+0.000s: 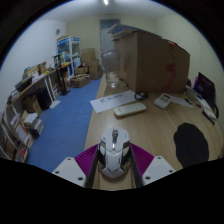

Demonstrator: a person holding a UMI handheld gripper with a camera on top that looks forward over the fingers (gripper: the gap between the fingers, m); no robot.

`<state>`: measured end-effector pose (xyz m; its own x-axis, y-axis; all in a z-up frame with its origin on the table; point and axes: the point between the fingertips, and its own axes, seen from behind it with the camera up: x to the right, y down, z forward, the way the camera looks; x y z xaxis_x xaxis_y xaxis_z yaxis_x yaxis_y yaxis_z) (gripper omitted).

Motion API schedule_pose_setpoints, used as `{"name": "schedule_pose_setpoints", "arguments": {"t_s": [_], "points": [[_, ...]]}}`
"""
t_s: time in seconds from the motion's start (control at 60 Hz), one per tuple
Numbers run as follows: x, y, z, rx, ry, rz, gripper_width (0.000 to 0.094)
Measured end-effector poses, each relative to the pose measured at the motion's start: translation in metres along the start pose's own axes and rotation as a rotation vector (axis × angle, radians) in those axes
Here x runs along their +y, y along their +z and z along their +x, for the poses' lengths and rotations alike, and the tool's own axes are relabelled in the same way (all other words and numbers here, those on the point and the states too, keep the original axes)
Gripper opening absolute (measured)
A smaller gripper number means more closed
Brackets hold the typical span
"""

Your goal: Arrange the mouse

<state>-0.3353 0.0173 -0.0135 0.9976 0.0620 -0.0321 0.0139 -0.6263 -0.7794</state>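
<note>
Gripper view is showing the gripper (pixel 113 166) clenching a white mouse (pixel 113 152) between its magenta pads (pixel 88 160), just over the desk's (pixel 150 130) near edge; a keyboard (pixel 129 110) is lying beyond; a cardboard box (pixel 150 60) is standing at the far edge.

Gripper held low over the desk, fingers closed on a mouse.

The gripper (pixel 112 163) points forward along the desk (pixel 150 130), away from its near edge. Its two fingers, each with a magenta pad (pixel 88 158) on the inner face, press on the left and right sides of the white mouse (pixel 113 152) between them.
</note>
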Motion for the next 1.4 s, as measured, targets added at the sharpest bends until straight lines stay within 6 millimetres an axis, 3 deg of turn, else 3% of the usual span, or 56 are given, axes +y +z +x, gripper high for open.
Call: {"name": "schedule_pose_setpoints", "arguments": {"t_s": [0.217,0.317,0.367,0.467,0.533,0.6,0.7,0.75,0.833,0.917,1.067,1.133,1.15,1.2,1.25,1.35,1.4], "points": [[0.002,0.000,-0.002,-0.030,0.002,-0.055,0.0456],[-0.002,-0.014,-0.023,-0.192,0.009,-0.111,0.0403],[-0.032,-0.032,-0.017,-0.210,-0.062,-0.039,0.0399],[-0.112,-0.085,0.018,-0.208,-0.082,0.130,0.0400],[-0.157,-0.115,0.064,-0.168,-0.058,0.231,0.0399],[-0.181,-0.130,0.118,-0.105,-0.060,0.284,0.0396],[-0.153,-0.114,0.180,-0.070,-0.031,0.223,0.0395],[-0.123,-0.098,0.206,-0.057,-0.001,0.171,0.0393],[-0.073,-0.076,0.240,-0.021,0.008,0.081,0.0396],[-0.035,-0.058,0.257,0.002,0.008,0.014,0.0397],[0.021,-0.037,0.264,-0.016,0.017,-0.081,0.0405],[0.021,-0.034,0.263,-0.029,0.024,-0.050,0.0425],[0.019,-0.034,0.263,-0.031,0.021,-0.042,0.0511],[0.019,-0.035,0.262,-0.032,-0.001,-0.066,0.0516],[0.022,-0.035,0.261,-0.038,-0.017,-0.099,0.0588],[0.026,-0.048,0.255,-0.042,0.010,-0.156,0.0899],[0.025,-0.060,0.252,-0.028,0.028,-0.158,0.0836]]}}
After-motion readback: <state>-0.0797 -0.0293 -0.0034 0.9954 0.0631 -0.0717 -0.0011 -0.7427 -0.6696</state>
